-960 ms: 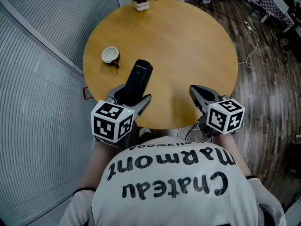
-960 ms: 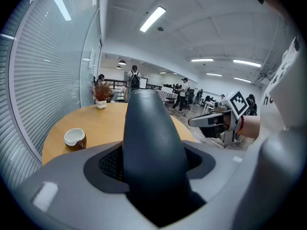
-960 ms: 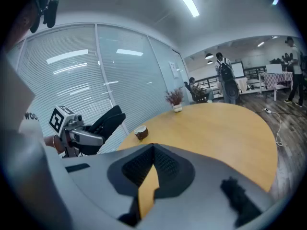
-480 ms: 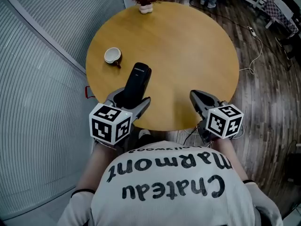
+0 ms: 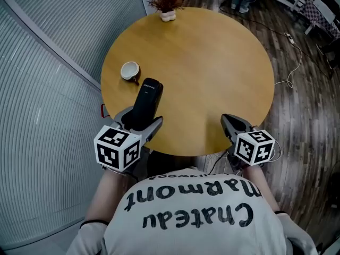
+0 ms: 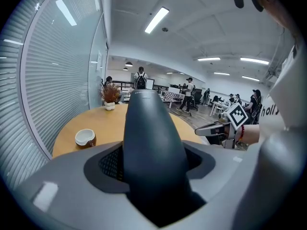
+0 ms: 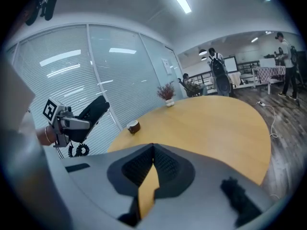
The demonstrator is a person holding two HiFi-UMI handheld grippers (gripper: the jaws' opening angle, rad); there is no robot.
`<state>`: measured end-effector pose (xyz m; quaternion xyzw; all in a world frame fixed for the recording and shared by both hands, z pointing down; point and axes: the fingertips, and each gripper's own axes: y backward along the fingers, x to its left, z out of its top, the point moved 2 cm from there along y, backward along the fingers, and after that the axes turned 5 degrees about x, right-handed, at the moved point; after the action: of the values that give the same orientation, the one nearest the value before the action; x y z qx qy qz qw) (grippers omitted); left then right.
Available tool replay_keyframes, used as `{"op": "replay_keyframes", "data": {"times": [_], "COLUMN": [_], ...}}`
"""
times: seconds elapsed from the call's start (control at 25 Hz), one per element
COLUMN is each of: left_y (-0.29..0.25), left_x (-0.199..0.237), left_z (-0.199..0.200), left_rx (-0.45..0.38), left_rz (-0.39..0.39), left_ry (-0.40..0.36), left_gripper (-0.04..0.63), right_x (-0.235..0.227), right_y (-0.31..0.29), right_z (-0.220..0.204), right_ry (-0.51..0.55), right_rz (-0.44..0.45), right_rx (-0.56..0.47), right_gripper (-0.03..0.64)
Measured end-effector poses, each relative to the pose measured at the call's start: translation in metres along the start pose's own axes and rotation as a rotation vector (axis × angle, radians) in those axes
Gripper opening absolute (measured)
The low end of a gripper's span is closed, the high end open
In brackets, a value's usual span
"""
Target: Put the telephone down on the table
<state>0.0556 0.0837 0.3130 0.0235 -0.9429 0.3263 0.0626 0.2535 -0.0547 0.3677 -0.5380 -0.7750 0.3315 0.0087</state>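
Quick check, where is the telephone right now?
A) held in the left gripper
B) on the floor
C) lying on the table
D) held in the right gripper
A: the left gripper is closed on the telephone, holding it tilted above the table edge.

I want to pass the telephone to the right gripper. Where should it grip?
Probably the free far half of the telephone, beyond the left gripper clamping its near end. Come from the right, jaws across its narrow width. The right gripper is shut, so open it first.
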Motion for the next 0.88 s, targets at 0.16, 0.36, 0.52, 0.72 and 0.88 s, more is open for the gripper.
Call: {"op": "replay_keyframes", "data": {"times": [0.16, 0.36, 0.52, 0.72, 0.88], "left_y": [-0.012, -0.029, -0.048, -0.052, -0.065], "left_x": [0.029, 0.081, 0.119, 0.143, 0.174], "left_z": [0.017, 0.035, 0.045, 0.049, 0.053], "left_rx": [0.007, 0.018, 0.051, 0.058, 0.086], "left_rz": [-0.047, -0.127, -0.209, -0.289, -0.338], "left_ry": [-0.02, -0.1, -0.165, -0.218, -0.258], "left_gripper": [0.316, 0.316, 0.316, 0.318, 0.318], "right_x": [-0.002, 0.006, 0.013, 0.032, 0.04], "right_y": [-0.01, -0.054, -0.092, -0.12, -0.148], "right_z": [0.011, 0.013, 0.013, 0.011, 0.022], "right_ry": [0.014, -0.074, -0.183, -0.237, -0.274], "right_rz": [-0.077, -0.161, -0.206, -0.241, -0.289], "right_rx": [-0.016, -0.034, -0.062, -0.09, -0.122], "right_gripper": [0.014, 0.014, 0.014, 0.014, 0.014]}}
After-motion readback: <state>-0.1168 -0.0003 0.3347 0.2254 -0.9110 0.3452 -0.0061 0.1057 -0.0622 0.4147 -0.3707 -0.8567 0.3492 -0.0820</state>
